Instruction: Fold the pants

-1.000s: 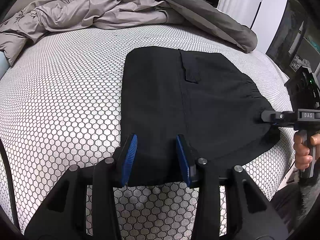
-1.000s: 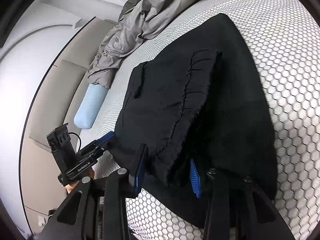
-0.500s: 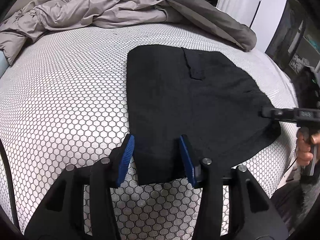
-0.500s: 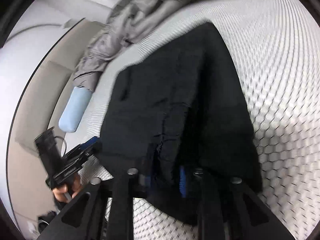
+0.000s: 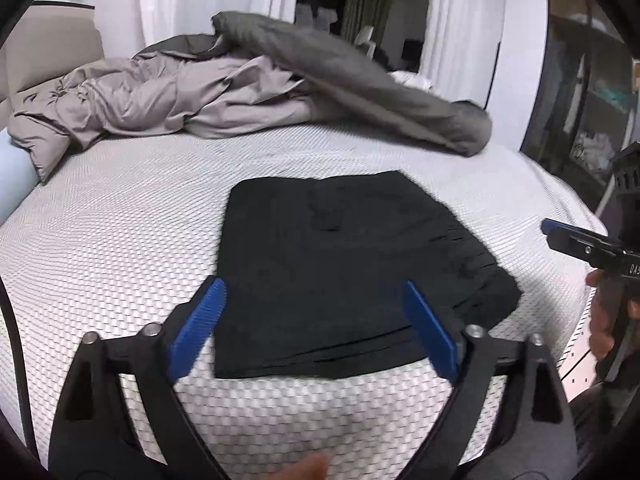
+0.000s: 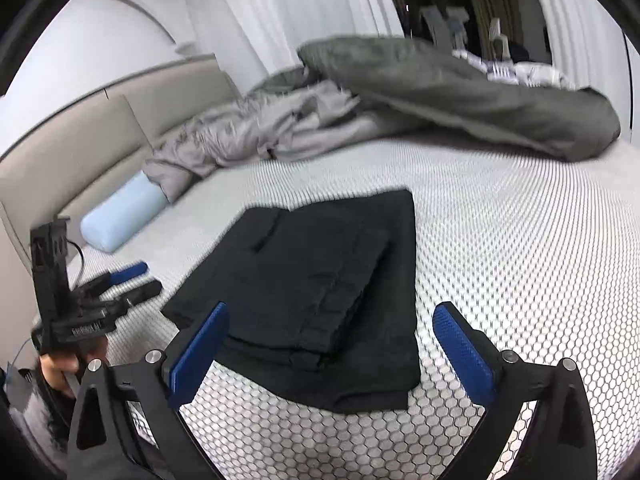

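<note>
With the folded black pants (image 5: 336,264) lying flat at frame centre, lift the left gripper (image 5: 316,320) and right gripper (image 6: 336,344) straight clear, both jaws opening and empty, so no pad snags the top layer

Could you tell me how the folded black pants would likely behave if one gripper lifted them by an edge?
The pants are soft stacked layers, so they would probably droop and unfold. They look light and unlikely to slide far on the textured mattress.

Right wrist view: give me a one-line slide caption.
Folded black pants lie flat on the honeycomb-patterned mattress; right gripper opening above them, gripping nothing.
</note>
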A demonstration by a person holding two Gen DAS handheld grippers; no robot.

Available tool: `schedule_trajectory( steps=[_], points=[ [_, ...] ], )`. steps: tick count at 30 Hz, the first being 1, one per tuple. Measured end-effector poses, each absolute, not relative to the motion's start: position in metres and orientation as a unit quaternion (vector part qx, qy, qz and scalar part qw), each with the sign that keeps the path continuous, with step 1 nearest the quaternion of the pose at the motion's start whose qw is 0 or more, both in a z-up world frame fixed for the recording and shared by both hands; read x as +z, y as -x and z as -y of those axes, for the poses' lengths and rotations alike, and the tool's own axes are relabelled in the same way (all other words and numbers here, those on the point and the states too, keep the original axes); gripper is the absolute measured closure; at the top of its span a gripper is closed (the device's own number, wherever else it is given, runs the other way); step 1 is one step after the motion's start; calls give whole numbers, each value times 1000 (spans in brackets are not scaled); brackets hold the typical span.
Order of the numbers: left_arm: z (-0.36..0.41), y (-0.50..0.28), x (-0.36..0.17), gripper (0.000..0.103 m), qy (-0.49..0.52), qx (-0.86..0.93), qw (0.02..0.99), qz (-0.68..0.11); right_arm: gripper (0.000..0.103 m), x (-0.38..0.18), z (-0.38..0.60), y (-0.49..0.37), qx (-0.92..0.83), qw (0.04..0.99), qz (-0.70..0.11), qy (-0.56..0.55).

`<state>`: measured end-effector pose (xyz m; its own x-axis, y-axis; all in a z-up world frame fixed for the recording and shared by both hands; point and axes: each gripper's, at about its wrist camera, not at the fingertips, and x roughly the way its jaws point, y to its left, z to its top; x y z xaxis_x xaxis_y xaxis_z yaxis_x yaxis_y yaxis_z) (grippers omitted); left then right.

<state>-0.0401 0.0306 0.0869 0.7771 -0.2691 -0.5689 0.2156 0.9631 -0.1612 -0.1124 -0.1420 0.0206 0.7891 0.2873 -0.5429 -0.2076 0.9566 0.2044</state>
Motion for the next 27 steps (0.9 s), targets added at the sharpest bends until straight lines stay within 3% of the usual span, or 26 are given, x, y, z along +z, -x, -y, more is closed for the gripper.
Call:
schedule_trajectory(
  steps=[4,27],
  points=[
    [-22,46,87,1,67,-136,943,-295,0,21,139,124,132,954,-260,-67],
    [-30,51,83,1,36,-85,954,-285,0,8,111,130,130,957,-260,-28]
  ],
)
